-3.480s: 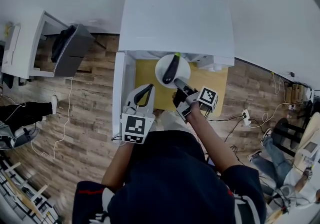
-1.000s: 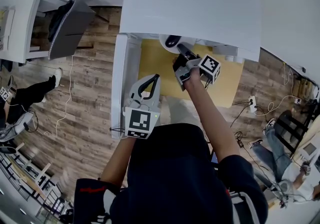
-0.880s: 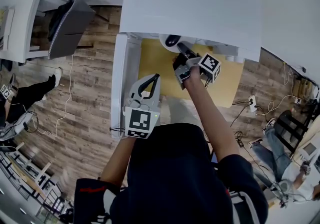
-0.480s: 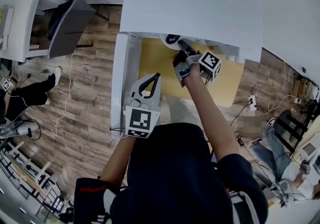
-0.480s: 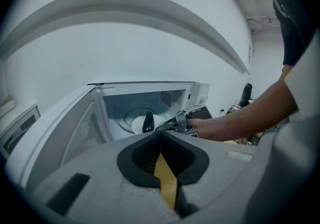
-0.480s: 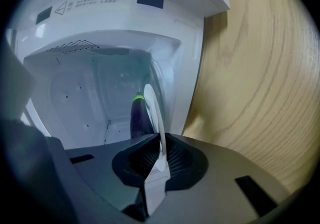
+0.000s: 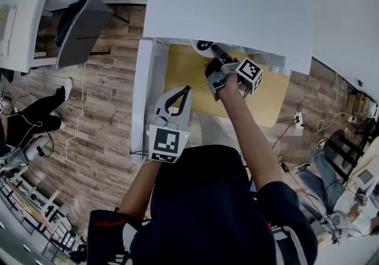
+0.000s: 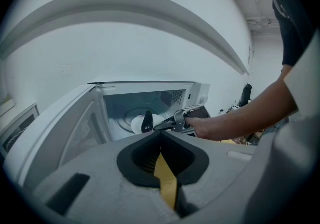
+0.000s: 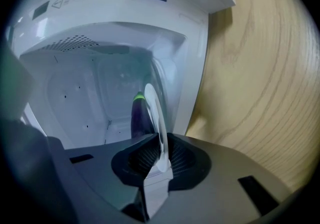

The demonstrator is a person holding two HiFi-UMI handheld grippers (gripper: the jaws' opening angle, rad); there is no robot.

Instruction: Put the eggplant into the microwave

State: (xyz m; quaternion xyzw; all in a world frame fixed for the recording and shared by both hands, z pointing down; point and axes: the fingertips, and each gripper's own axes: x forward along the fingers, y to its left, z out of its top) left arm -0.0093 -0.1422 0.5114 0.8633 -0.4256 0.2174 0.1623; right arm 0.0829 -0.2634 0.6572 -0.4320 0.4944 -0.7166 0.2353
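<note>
In the head view, the right hand-held gripper [image 7: 214,51] reaches under the top of the microwave [image 7: 231,3]. The left hand-held gripper [image 7: 187,89] hangs back over the counter [image 7: 183,71], jaws together and empty, probably to keep clear. The left gripper view shows the eggplant [image 8: 147,120] lying on a white plate [image 8: 135,125] inside the open cavity. In the right gripper view, the jaws clamp the plate's rim, so the eggplant is carried untouched.

Wood-plank floor [image 7: 106,109], white wall [image 7: 346,9], white shelf unit [image 7: 23,44] with grey bag [image 7: 83,35], trailing cables [image 7: 77,133].
</note>
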